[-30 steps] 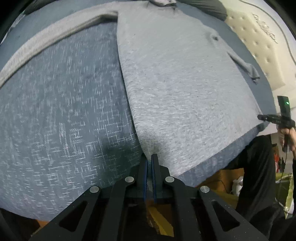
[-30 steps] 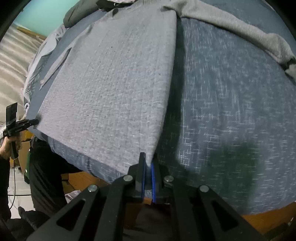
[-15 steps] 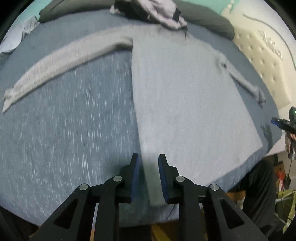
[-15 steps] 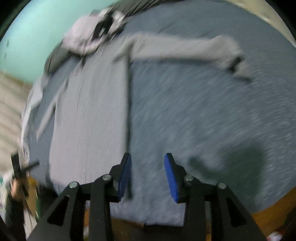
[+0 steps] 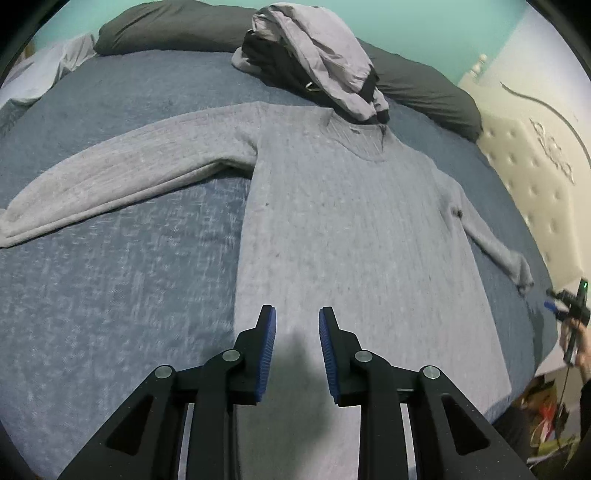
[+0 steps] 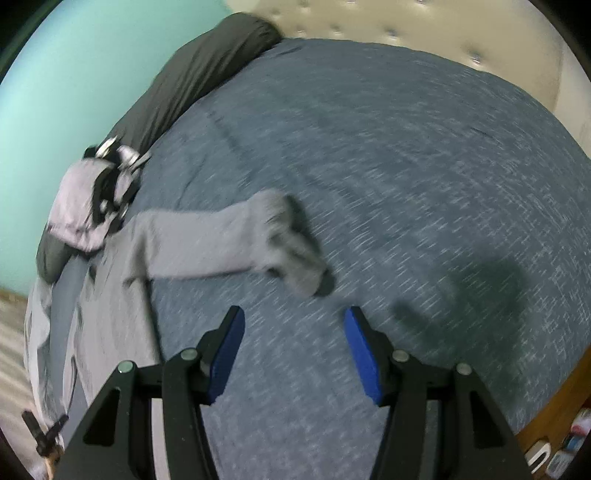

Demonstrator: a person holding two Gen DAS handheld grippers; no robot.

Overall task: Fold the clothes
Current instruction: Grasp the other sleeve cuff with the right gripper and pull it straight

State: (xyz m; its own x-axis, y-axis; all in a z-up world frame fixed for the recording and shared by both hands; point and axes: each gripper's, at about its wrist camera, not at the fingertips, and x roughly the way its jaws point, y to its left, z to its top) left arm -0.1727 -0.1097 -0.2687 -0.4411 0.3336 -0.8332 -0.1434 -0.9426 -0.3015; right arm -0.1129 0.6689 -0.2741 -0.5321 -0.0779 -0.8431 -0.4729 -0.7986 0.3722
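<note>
so, blue-grey bedspread (image 5: 122, 295) covers the whole bed, fills most of both wrist views. cream tufted headboard (image 5: 535, 177) on the right edge in the left wrist view, teal wall (image 6: 74, 74) behind. dark grey pillows (image 5: 166, 29) run along the far edge of the bed.

grey knit sweater (image 5: 351, 229) lies flat on the bedspread, front up, collar toward the pillows, hem toward the camera. one sleeve (image 5: 122, 184) stretched out flat to the left, the other sleeve runs down toward the right edge of the bed. pile of lilac and black clothes (image 5: 317, 55) sits at the collar, touching it, just in front of the pillows.

left gripper (image 5: 297, 332) hovers above the sweater's lower body, near its left side edge, jaws have just been opening and stand a little apart, nothing between the blue pads (image 5: 267, 350), shadow on the knit under them.

right gripper (image 6: 293, 339) over bare bedspread, jaws have just been opening, clearly apart, nothing between them. right wrist view is motion-blurred. sweater cuff (image 6: 295, 251) lies just beyond the fingertips, not touching. clothes pile shows left in that view too.

right gripper also shows small at the right edge of the left wrist view, held in a hand (image 5: 574, 339).
</note>
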